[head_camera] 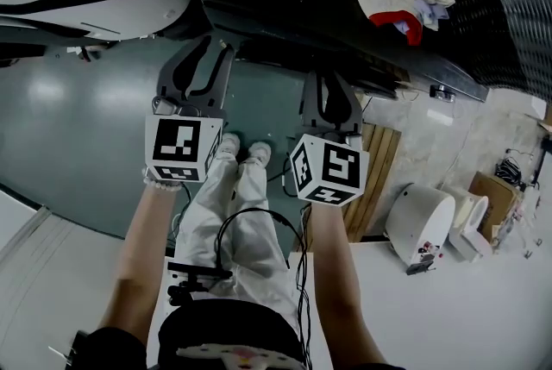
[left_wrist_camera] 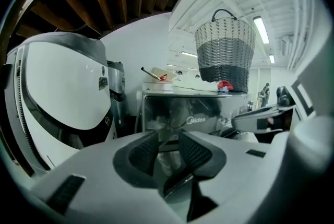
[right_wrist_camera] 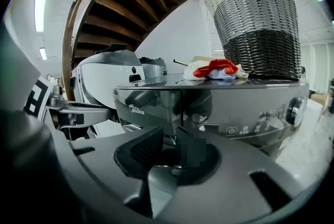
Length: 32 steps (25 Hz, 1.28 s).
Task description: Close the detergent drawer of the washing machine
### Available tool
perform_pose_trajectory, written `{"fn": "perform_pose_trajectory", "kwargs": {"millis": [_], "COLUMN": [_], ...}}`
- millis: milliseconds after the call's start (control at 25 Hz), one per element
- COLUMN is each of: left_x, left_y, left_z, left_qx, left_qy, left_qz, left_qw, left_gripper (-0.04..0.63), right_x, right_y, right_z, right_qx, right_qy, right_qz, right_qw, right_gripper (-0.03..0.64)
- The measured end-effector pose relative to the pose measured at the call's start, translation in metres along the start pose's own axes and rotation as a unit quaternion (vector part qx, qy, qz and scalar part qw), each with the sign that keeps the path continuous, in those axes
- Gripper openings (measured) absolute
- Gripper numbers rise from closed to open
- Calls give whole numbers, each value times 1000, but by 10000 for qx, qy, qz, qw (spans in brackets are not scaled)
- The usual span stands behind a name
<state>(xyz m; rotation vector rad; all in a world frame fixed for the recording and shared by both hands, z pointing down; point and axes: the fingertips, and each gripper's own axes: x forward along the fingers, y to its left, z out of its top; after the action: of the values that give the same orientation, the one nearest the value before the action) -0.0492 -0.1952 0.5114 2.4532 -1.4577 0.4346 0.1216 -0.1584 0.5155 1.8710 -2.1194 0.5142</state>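
Left gripper: my jaws stand apart and released, with nothing between the pads. I point a little downward at the front of the washing machine, clear of it.
Right gripper: also released, with a narrower gap and nothing clamped. One pad is blurred over. I sit just beside the left one, aimed at the same front panel.
Drawer: the left part of the panel, the part with the brand name, straight ahead of both grippers. Its face looks flush with the control part to its right. I cannot tell whether it is fully in.
Top of the machine: a wicker basket stands upright, and a heap of white and red cloths lies just beside it.
Left of the machine: a big rounded white appliance.
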Motion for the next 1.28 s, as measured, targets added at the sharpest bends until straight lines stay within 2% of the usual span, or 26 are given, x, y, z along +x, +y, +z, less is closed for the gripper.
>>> {"fn": "perform_pose_trajectory", "kwargs": {"millis": [160,280,320,760,1120,1280], "left_x": [-19,-35,-40,-96,-128,-143], "left_y": [-11,-19,-22,-52,-63,-67], "left_z": [9,18,21,72,118,127], "left_qx": [34,74,80,285,415,521], "left_qy": [-13,-40,-43,-59,-294,-334], "left_qz": [-54,-144,-189,-544,-659,-681], "left_qw": [10000,9999,9998,9981,9965,9958], "left_gripper": [87,22,11,11,11,11], "right_x": [-18,-32,-37,-99,-135,-153], "right_y": [9,14,16,21,35,39], "right_z": [2,10,14,71,94,108], "right_qx": [-44,-108,-105,-156,-409,-438], "right_qy": [7,-37,-67,-404,-443,-596], "right_qz": [87,119,146,217,545,583], "right_qw": [10000,9999,9998,9988,9967,9956], "right_gripper": [64,5,5,5,5,5]}}
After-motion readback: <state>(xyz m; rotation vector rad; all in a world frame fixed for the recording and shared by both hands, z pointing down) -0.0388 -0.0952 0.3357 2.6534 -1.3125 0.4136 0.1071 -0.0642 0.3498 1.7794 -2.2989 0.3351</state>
